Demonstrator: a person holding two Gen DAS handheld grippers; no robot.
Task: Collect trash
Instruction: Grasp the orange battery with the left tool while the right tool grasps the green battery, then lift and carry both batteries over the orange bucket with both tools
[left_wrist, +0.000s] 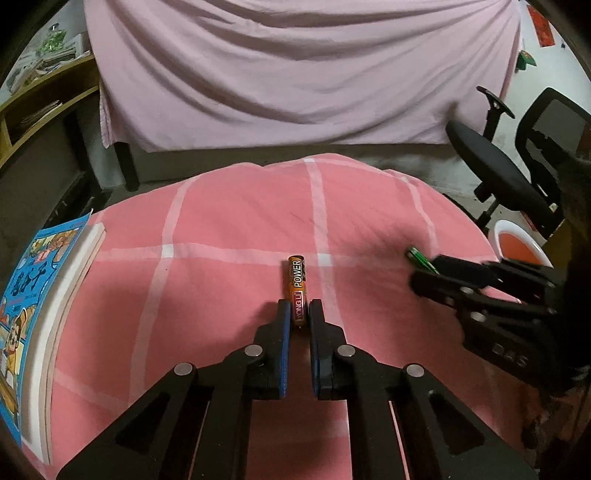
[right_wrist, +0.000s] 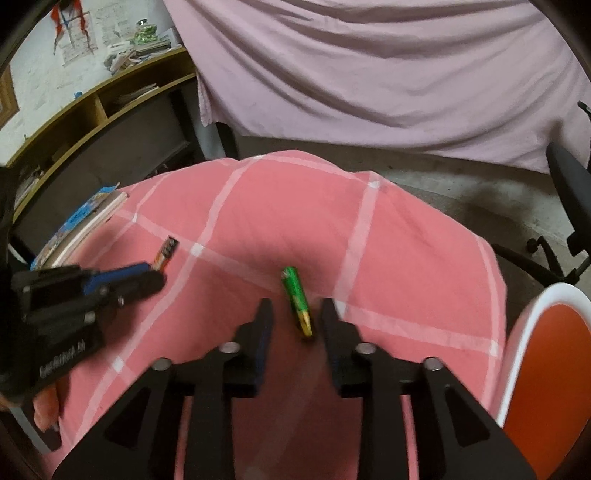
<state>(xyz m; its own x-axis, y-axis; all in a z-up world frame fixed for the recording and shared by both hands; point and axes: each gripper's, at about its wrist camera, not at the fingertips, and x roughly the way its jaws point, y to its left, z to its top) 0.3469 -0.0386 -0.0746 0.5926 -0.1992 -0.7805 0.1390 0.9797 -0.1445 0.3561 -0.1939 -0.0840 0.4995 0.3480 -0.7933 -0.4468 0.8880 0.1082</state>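
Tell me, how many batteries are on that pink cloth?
2. The orange battery lies mid-cloth, pinched between the left gripper jaws. The green battery lies further right, loose between the right gripper jaws. Others may be hidden.

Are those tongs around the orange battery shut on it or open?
Shut on it. The left tongs have both pads against the orange battery, with no gap showing on either side.

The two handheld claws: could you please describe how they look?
Both the left claw and right claw are matte black linkage frames with round silver pivot pins, triangular cut-outs and blue finger pads. Pale lettering marks each body's side; no cables or sleeves show.
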